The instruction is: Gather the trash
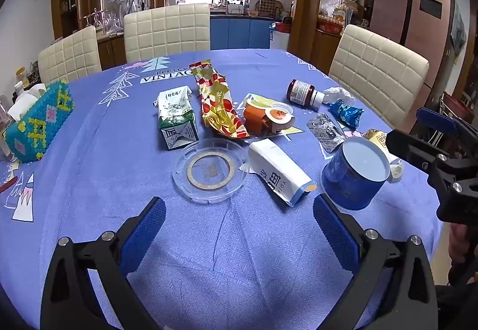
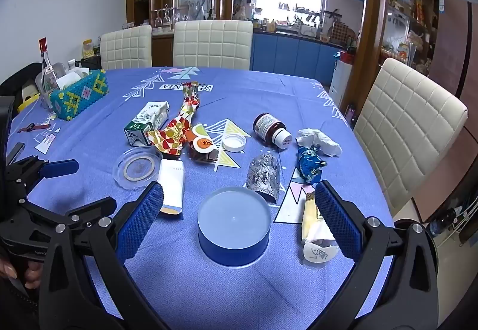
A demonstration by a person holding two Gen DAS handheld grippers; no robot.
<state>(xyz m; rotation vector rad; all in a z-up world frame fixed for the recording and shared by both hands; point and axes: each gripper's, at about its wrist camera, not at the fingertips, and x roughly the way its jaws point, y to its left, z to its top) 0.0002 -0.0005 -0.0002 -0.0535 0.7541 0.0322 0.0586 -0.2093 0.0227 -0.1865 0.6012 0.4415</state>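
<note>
Trash lies on a blue tablecloth (image 1: 209, 240): a green milk carton (image 1: 176, 117), a red-gold wrapper (image 1: 218, 102), an orange cup with lid (image 1: 266, 117), a white box (image 1: 277, 174), an upside-down blue paper cup (image 1: 355, 171), a brown bottle (image 1: 301, 92), a tissue (image 1: 339, 94), a blue wrapper (image 1: 346, 113), a silver blister pack (image 1: 327, 128). My left gripper (image 1: 239, 228) is open and empty, short of the clear lid (image 1: 210, 171). My right gripper (image 2: 239, 216) is open, straddling the blue cup (image 2: 234, 225) without touching. The yellow wrapper (image 2: 313, 219) lies by its right finger.
A beaded tissue box (image 1: 38, 120) and a glass bottle (image 2: 47, 70) stand at the table's left. Cream chairs (image 1: 167, 28) surround the table, one on the right (image 2: 406, 126). A white bottle cap (image 2: 234, 141) lies mid-table. The right gripper shows at the left wrist view's right edge (image 1: 433, 156).
</note>
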